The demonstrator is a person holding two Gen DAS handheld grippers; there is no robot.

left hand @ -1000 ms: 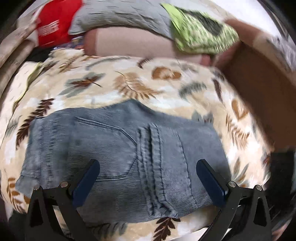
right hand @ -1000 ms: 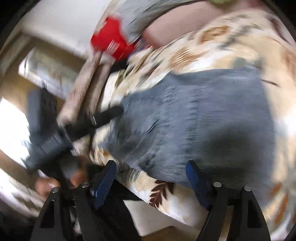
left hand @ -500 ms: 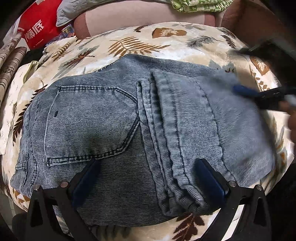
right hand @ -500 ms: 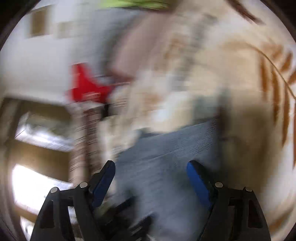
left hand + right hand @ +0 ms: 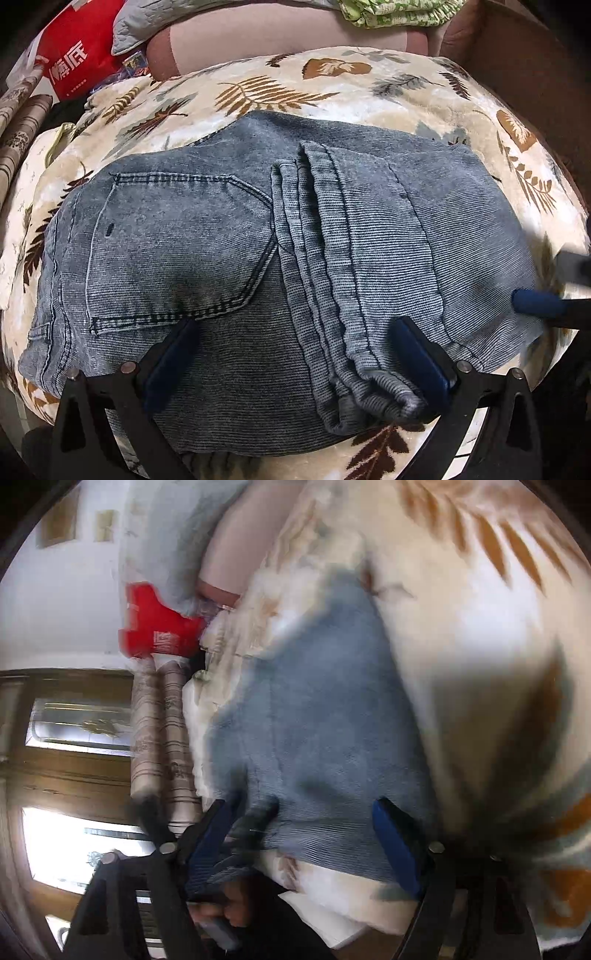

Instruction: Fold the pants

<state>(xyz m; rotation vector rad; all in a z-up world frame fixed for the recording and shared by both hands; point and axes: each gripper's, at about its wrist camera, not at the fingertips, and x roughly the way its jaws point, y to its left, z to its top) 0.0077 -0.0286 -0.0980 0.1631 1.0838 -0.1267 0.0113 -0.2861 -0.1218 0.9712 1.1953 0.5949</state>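
A leafy blanket (image 5: 266,92) is covering the bed, folded pants (image 5: 258,236) are lying on it, I am holding my left gripper (image 5: 295,354) wide apart over them, my right gripper (image 5: 303,830) is gaping too, its view is blurring.

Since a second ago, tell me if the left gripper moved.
Yes. The left gripper moved in toward the folded jeans: they now fill far more of its view, and the red bag sits nearer the corner.

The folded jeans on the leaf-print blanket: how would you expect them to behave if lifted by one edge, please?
The jeans would probably droop and unfold, since the layers only lie loosely stacked. The thick hems suggest some weight. On the plush blanket, pushing likely bunches them.
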